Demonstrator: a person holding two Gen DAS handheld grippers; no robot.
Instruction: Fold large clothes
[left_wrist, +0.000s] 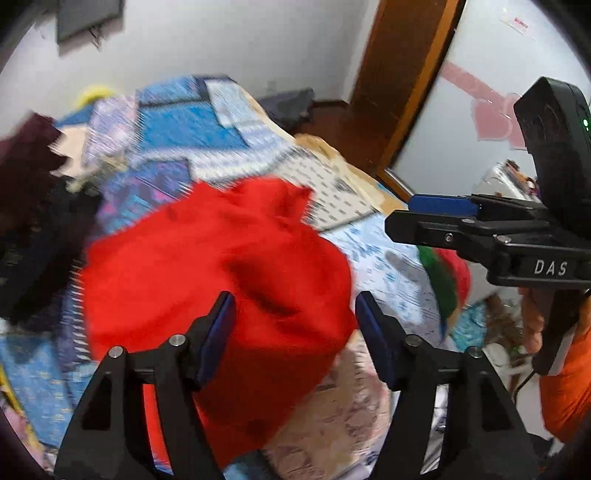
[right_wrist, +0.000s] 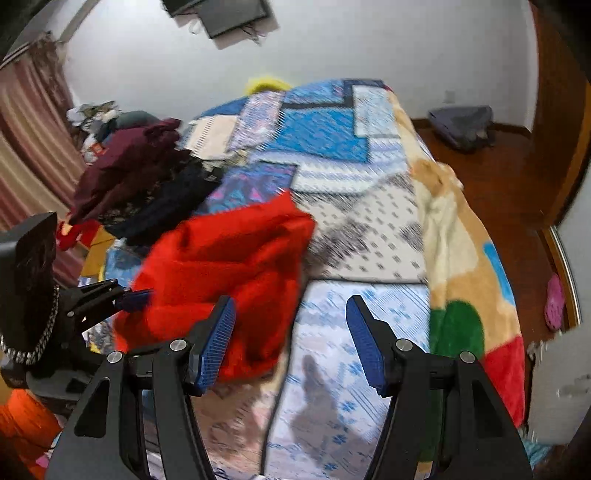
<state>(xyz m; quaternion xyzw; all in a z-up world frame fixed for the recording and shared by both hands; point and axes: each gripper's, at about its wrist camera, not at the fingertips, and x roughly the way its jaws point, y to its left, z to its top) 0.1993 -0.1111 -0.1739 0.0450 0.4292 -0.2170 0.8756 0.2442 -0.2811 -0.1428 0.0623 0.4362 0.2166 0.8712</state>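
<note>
A large red garment (left_wrist: 218, 273) lies crumpled on the patterned bed cover (left_wrist: 192, 129); it also shows in the right wrist view (right_wrist: 229, 266). My left gripper (left_wrist: 295, 332) is open above the garment's near part, with nothing between its blue pads. My right gripper (right_wrist: 291, 339) is open and empty over the pale blue cover (right_wrist: 332, 332), just right of the garment. The right gripper shows from the side in the left wrist view (left_wrist: 436, 210), to the right of the garment. The left gripper shows at the left in the right wrist view (right_wrist: 129, 297), its tip at the garment's edge.
A heap of dark maroon and black clothes (right_wrist: 140, 173) lies at the bed's left side. A tan, green and red blanket (right_wrist: 465, 280) hangs over the right edge. Wooden floor (right_wrist: 495, 177), a grey bag (right_wrist: 461, 123) and a door frame (left_wrist: 413, 85) stand to the right.
</note>
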